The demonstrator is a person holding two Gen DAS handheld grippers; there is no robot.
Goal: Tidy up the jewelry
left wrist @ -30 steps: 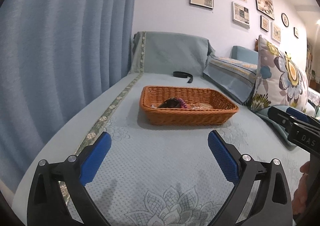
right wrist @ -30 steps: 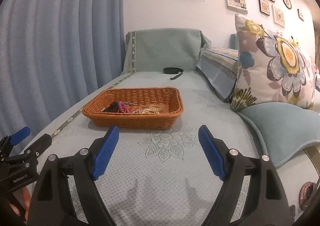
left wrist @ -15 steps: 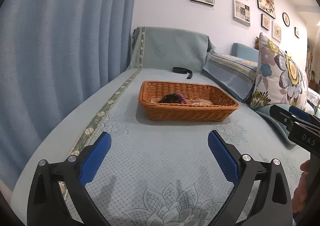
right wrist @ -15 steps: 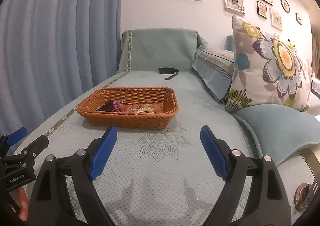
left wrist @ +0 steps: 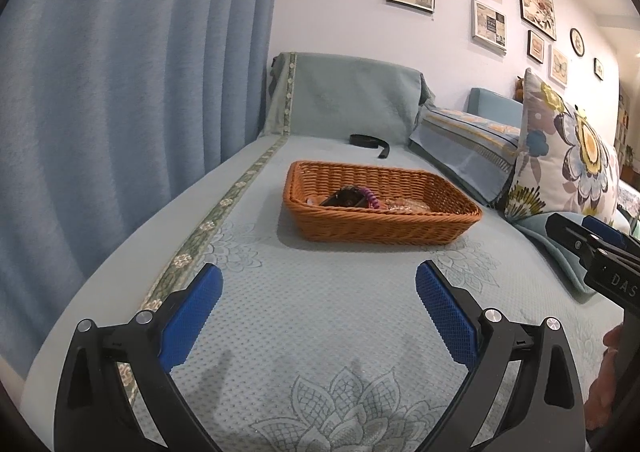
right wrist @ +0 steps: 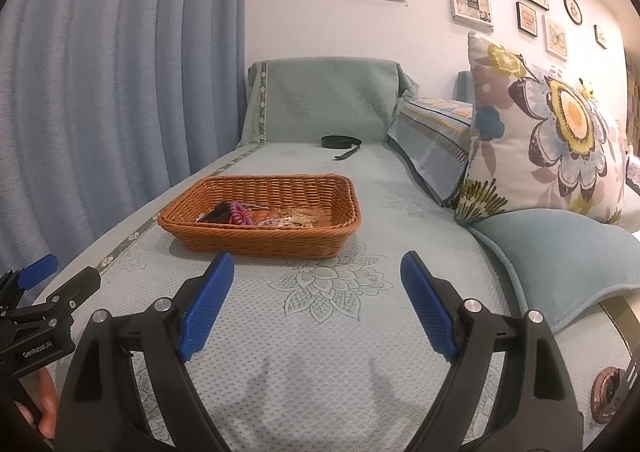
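Observation:
An orange wicker basket [left wrist: 384, 230] [right wrist: 256, 240] sits on the pale green sofa seat ahead of both grippers. Inside it lie a dark flat item [left wrist: 346, 198], a pink coiled band [right wrist: 240, 214] and a pile of gold-coloured jewelry [right wrist: 296, 217]. My left gripper [left wrist: 319, 310] is open and empty, low over the seat, short of the basket. My right gripper [right wrist: 317, 302] is open and empty, also short of the basket. Each gripper shows at the edge of the other's view.
A black strap [left wrist: 370, 142] lies on the seat behind the basket. A blue curtain [left wrist: 120, 112] hangs on the left. A floral pillow [right wrist: 560, 132] and a plain blue cushion [right wrist: 560, 252] lie on the right. A small round copper-coloured object [right wrist: 606, 392] sits at the lower right.
Both grippers have moved slightly nearer the basket and tilted down a little; the basket now sits lower and larger in both views. Both stay open and empty.

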